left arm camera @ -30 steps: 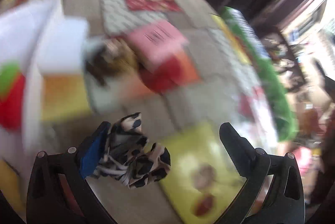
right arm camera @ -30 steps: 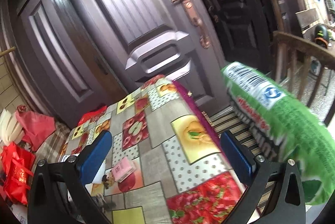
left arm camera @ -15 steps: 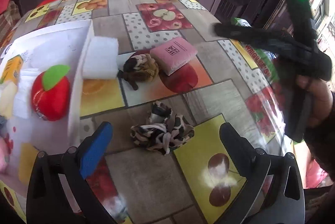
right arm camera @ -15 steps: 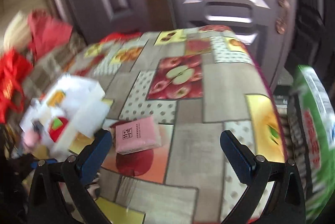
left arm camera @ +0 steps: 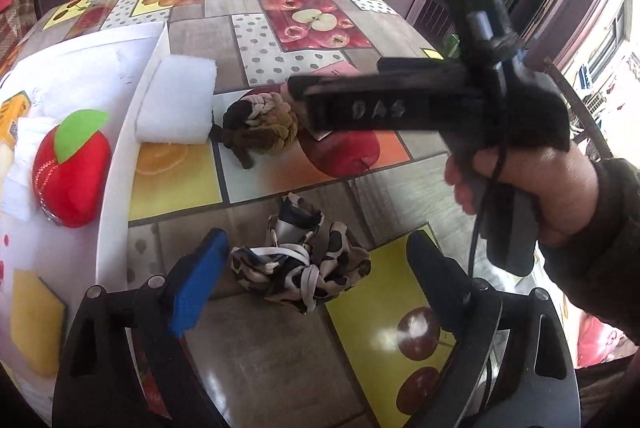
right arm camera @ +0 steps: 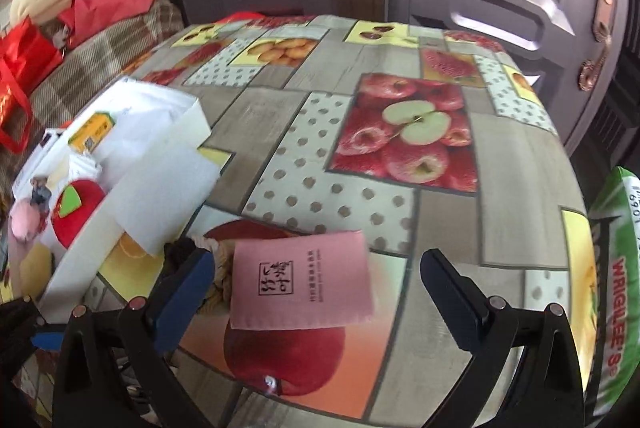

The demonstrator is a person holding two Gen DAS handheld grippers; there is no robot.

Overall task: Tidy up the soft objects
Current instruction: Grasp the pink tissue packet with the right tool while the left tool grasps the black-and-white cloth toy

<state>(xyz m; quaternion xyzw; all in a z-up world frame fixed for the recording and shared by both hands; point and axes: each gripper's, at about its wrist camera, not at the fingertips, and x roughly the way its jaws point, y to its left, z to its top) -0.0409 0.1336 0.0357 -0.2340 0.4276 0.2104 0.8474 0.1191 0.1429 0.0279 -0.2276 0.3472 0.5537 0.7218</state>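
Here, a desk (left arm camera: 400,164) covered in a fruit-patterned cloth fills both wrist views. The left gripper (left arm camera: 316,268) points down at a crumpled black-and-white patterned cloth (left arm camera: 304,268) lying on the desk between its fingers. Its jaws have just been closing a little, yet they are wide apart and the pads do not press the cloth. Beyond it lies a brown and cream knotted rope toy (left arm camera: 260,124), just beside a white foam block (left arm camera: 176,104) that leans against the wall of a white box (left arm camera: 116,172). Inside the box sits a red plush apple with a green leaf (left arm camera: 70,168).

The right gripper (right arm camera: 316,284), held in a person's hand (left arm camera: 532,188), hangs over the desk with its jaws spread wide and nothing between the pads. Just ahead of it, a pink tissue packet (right arm camera: 302,286) lies flat on the desk, touching the rope toy on its left. A green bag (right arm camera: 616,292) hangs at the desk's right edge.
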